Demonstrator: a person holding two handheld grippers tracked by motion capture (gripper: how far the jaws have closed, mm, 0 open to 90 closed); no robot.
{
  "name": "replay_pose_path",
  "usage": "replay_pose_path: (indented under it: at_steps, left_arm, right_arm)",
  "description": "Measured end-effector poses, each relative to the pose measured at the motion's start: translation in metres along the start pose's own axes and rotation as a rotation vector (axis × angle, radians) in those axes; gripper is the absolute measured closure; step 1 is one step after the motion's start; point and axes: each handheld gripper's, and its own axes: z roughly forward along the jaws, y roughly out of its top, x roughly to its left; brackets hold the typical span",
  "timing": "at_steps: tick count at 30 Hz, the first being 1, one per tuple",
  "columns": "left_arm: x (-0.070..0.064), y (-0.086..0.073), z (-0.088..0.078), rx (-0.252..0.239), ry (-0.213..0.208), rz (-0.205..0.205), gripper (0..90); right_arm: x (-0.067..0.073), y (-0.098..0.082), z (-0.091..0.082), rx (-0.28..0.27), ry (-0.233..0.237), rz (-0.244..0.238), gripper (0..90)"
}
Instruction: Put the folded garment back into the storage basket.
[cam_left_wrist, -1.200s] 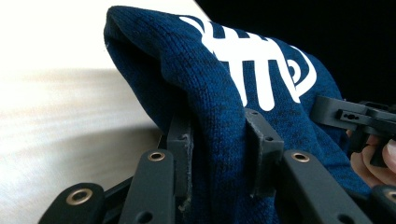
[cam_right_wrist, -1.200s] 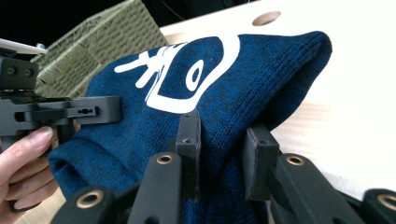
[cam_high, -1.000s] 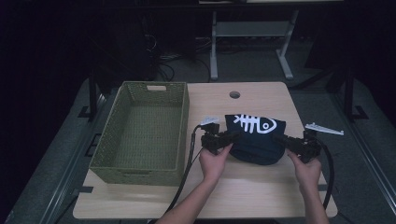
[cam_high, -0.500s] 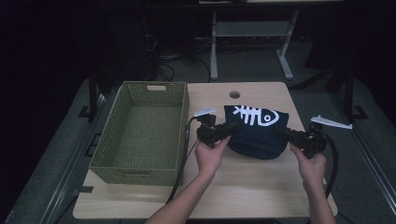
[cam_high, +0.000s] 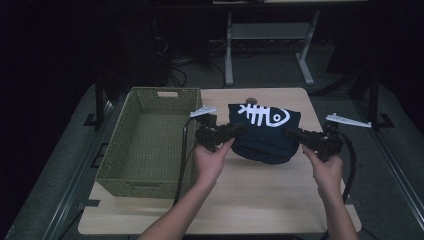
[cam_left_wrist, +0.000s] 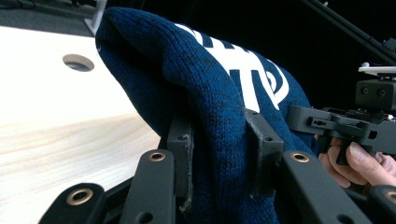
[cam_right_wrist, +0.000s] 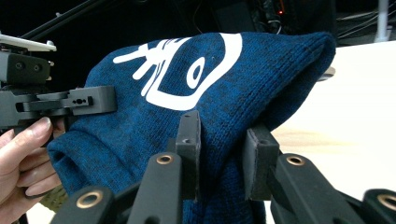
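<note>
Only white fishbone print (cam_high: 263, 115) on sweater (cam_high: 262, 142)

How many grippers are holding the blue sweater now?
2. The left gripper pinches the left edge of the sweater; the right gripper pinches its right edge.

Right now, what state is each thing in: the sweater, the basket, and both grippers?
Sweater: folded, fish-bone print up, pinched at both sides, sagging between the grippers.
Basket: empty, upright on the table.
Left gripper: shut on sweater.
Right gripper: shut on sweater.
</note>
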Motion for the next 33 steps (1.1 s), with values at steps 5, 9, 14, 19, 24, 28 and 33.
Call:
replay_pose_path:
  at_steps: [5, 9, 14, 19, 24, 28, 33]
  left_arm:
    - [0.006, 0.006, -0.015, 0.0, -0.005, -0.015, 66.6]
    - [0.01, 0.009, -0.025, -0.01, 0.0, -0.025, 66.6]
    - [0.019, 0.013, -0.044, -0.037, 0.025, -0.024, 66.4]
    - [0.024, 0.013, -0.058, -0.046, 0.05, -0.007, 66.0]
    - [0.031, 0.015, -0.072, -0.049, 0.061, -0.01, 66.1]
    - [0.037, 0.016, -0.082, -0.056, 0.069, -0.017, 66.1]
    - [0.043, 0.019, -0.093, -0.065, 0.08, -0.024, 66.1]
  right_arm:
    - [0.012, 0.007, 0.009, 0.011, 0.01, -0.019, 71.3]
    - [0.019, 0.01, 0.016, 0.017, 0.019, -0.027, 71.3]
    - [0.035, 0.016, 0.033, 0.02, 0.039, -0.045, 71.3]
    - [0.045, 0.018, 0.047, 0.032, 0.052, -0.052, 71.3]
    - [0.053, 0.016, 0.06, 0.04, 0.073, -0.045, 71.2]
    - [0.058, 0.014, 0.069, 0.045, 0.084, -0.043, 71.2]
    - [0.067, 0.015, 0.081, 0.053, 0.089, -0.049, 71.2]
